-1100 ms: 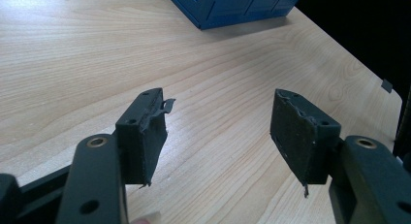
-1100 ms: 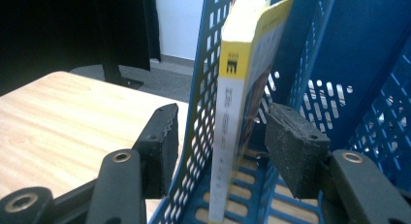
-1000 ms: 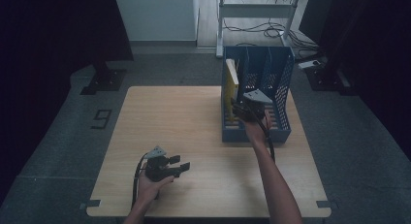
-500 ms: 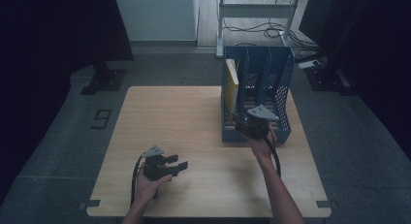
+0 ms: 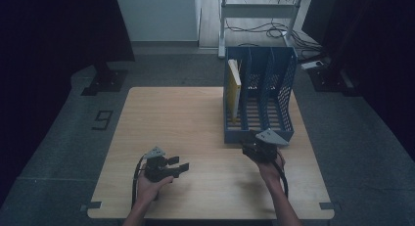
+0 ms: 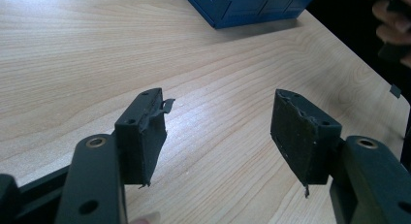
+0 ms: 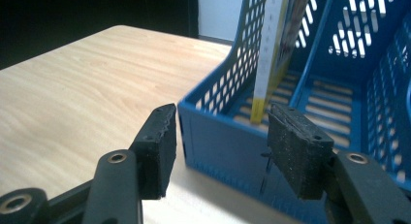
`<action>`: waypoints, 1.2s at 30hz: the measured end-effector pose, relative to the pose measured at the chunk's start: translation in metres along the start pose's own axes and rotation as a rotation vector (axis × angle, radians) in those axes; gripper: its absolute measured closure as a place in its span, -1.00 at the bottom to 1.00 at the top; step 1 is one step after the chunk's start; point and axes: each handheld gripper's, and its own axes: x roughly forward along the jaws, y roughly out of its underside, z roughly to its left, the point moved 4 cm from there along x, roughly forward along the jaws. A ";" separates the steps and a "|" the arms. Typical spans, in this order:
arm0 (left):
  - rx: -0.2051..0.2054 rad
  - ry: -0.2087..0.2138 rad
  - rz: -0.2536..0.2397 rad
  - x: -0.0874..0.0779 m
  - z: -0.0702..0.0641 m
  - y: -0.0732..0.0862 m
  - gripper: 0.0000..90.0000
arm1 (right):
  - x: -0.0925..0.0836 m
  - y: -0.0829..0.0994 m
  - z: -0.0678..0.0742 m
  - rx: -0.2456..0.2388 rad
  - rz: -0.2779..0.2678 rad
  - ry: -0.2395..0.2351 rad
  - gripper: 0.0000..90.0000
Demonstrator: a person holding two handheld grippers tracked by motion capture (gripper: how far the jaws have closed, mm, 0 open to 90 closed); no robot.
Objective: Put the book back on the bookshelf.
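In front of the blue file rack [image 5: 260, 96], seen from above, the right gripper [image 5: 260, 146] had drawn back from the rack to the table edge nearest the person, its jaws apart and empty; the yellow book [image 5: 235, 86] stood in the rack's left slot, apparently filed. The left gripper [image 5: 171, 166] lay well left of the rack. Its own view showed jaws [image 6: 220, 132] wide over bare table [image 6: 97, 54]. The right gripper's view [image 7: 220, 146] faced the rack's front corner [image 7: 218, 136], nothing between.
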 end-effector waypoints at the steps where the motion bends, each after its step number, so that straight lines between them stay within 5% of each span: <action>1: -0.001 0.001 -0.001 0.000 0.000 0.000 -0.17 | -0.002 0.004 0.000 0.006 0.004 -0.004 -0.04; 13: 0.013 -0.021 0.020 0.004 0.001 0.002 -0.17 | -0.021 0.047 -0.002 0.030 0.050 -0.011 -0.05; 21: 0.009 -0.015 0.035 0.008 0.001 0.004 -0.17 | -0.030 0.078 -0.011 0.028 0.130 -0.019 -0.06; 36: 0.002 -0.022 0.042 0.009 0.003 0.005 -0.18 | -0.025 0.088 -0.013 0.037 0.178 -0.017 -0.08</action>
